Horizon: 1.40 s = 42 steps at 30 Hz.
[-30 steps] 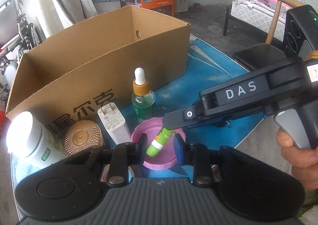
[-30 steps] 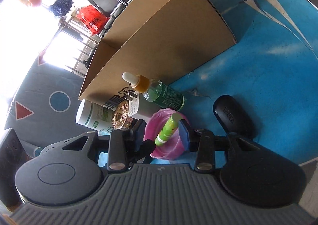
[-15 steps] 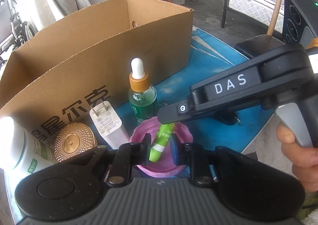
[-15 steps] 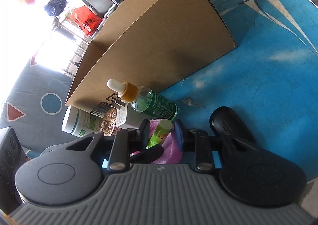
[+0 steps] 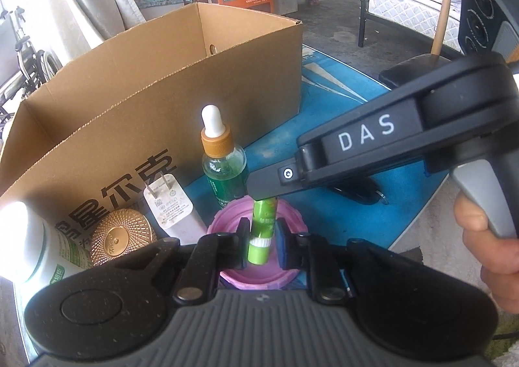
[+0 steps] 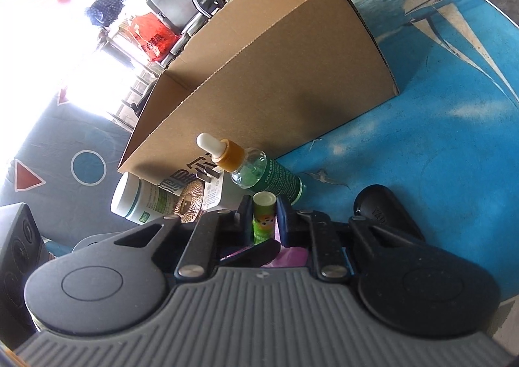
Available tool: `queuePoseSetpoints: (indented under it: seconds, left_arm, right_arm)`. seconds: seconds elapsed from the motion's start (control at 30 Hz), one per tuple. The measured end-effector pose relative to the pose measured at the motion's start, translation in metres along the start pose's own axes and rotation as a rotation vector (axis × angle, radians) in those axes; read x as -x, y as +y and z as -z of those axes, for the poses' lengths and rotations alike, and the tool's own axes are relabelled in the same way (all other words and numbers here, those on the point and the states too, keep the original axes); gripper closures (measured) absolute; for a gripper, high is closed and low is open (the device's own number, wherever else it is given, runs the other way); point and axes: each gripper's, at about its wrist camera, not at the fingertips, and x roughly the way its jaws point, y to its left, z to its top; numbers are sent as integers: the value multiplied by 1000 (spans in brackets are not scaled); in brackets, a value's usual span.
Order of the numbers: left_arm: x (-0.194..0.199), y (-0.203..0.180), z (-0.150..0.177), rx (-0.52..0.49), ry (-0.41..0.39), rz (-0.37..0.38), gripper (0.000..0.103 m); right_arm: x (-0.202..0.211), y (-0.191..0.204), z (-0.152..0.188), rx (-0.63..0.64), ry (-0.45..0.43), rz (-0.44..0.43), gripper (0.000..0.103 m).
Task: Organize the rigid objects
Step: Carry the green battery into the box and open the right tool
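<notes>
A small green tube [image 5: 263,221] stands nearly upright over a pink round lid [image 5: 293,221] on the blue table. My left gripper [image 5: 262,245] is closing tight on the tube's lower end, pads pressing both sides. My right gripper [image 6: 264,221], a hand on its handle at the right of the left wrist view, is closing on the tube's [image 6: 263,216] upper end with both pads against it. One right finger [image 5: 266,185] covers the tube's top in the left wrist view. A left finger [image 6: 249,250] crosses below the tube in the right wrist view.
An open cardboard box [image 5: 162,75] stands just behind. Before it are a green dropper bottle [image 5: 223,172], a white plug charger [image 5: 167,204], a gold round lid [image 5: 120,237] and a white jar [image 5: 32,250]. A black case [image 6: 386,208] lies to the right.
Both grippers have closed onto the green tube, which has gone from leaning to nearly upright. The left wrist view has moved a little closer to the box.
</notes>
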Motion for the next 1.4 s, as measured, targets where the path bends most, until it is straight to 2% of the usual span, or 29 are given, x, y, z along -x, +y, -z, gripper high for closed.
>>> queuePoseSetpoints:
  seconds: [0.23,0.47,0.67,0.83,1.0,1.2,1.3,1.4]
  left_arm:
    - [25,-3,1,-6,-48,-26,86]
    - [69,-2,-2,4,-143,-57,86]
    - [107,9,-19,10,-245,-132,85]
    - [123,34,-47,52,-273,-178,85]
    - [113,75,-83,120,-205,-199,85]
    - [60,140,-111,201,-23,-174,85]
    - [31,164,-112,237,51,-161,84]
    - [3,181,-112,260,125,-150,84]
  right_arm:
    - [20,20,3,63,-34,-8,89]
    - [51,58,-2,188,-85,-51,89]
    - [71,106,-24,351,-138,-105,89]
    - [73,138,-66,422,-117,-174,89]
    - [43,170,-124,458,-9,-207,89]
    - [-46,180,-188,391,228,-186,89]
    - [-94,170,-206,331,351,-162,89]
    - [-141,153,-208,296,453,-112,89]
